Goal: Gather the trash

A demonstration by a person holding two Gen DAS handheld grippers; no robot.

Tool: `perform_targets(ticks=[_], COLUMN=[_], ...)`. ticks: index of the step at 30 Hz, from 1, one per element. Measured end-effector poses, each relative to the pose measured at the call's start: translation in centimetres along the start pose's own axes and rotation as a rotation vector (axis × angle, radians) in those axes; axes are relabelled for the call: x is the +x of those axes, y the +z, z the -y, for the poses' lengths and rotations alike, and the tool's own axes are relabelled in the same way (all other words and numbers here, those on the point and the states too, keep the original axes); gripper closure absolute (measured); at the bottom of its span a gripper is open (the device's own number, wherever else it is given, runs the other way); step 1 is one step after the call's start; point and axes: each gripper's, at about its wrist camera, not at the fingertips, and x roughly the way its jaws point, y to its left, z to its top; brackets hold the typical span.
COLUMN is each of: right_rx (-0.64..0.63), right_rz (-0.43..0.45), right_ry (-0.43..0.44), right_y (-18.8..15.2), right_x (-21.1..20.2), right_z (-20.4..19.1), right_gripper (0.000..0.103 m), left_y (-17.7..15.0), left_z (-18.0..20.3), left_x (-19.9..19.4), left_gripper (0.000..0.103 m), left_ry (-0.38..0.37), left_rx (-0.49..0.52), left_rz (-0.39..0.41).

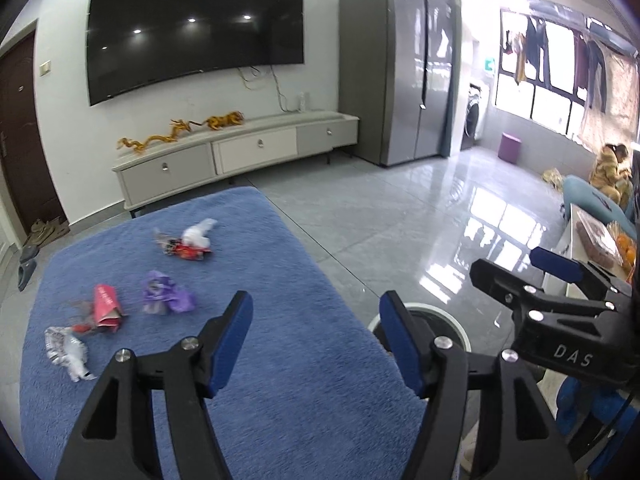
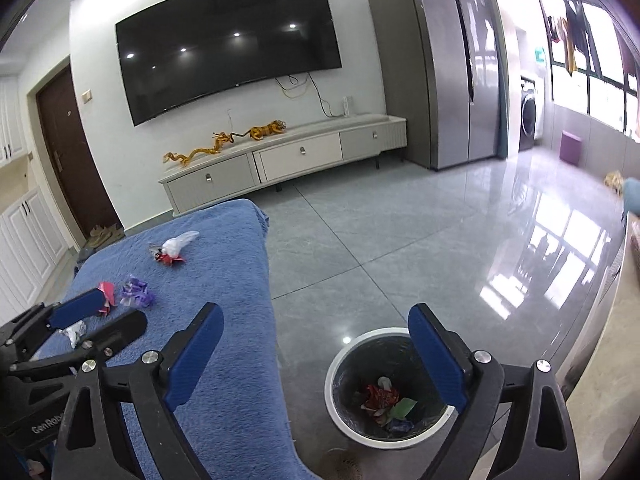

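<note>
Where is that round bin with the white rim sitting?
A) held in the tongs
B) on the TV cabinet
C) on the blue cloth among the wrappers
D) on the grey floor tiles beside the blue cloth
D: the bin stands on the floor tiles, right of the blue cloth, with crumpled wrappers already inside.

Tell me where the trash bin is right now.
The trash bin stands on the tiled floor just right of the blue-covered table, low in the right wrist view, below the open right gripper.

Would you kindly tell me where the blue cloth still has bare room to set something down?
Bare room: the near half of the blue cloth, from the purple wrapper to its right edge by the bin. Also the far corner beyond the white wrapper. Crowded: the left strip, with the red packet and foil wrapper.
</note>
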Motion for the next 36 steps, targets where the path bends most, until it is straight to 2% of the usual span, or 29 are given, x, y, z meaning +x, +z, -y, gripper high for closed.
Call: perform_targets(ticks=[8, 11, 13, 17, 24, 36], right_rx=[-0.053, -0.073, -0.079, -0.082, -0.092, -0.085], right_rz=[0.095, 0.110, 0.113, 0.125, 0.152, 0.153], right_ry=[-0.095, -0.092, -0.092, -0.086, -0.086, -0.086], right_y=[-0.5, -0.8, -1.0, -1.3, -1.7, -2.2], right_x=[-2.3, -2.7, -2.9, -3.1, -4.2, -3.9], right_z=[-4.0, -4.7, -5.1, -5.6, -5.8, -5.5], right_gripper=[0.008, 0.007, 0.004, 0.000, 0.000, 0.000], left_y=[-1.1, -1.5, -1.8, -2.1, -2.6, -3.3], left_z=[-3.1, -3.8, -4.2, -4.4, -4.4, -4.3], left_x=[-3.2, -4.1, -4.6, -5.5, -6.5, -6.3], left_gripper=[0.038, 0.035, 0.027, 0.023, 0.022, 0.022], left_ry=[0.060, 0.079, 0.091, 0.106, 0.096, 0.087], left_rx=[-0.072, -0.095, -0.104, -0.102, -0.096, -0.086], left_rz=[0.072, 0.094, 0.112, 0.144, 0.167, 0.161])
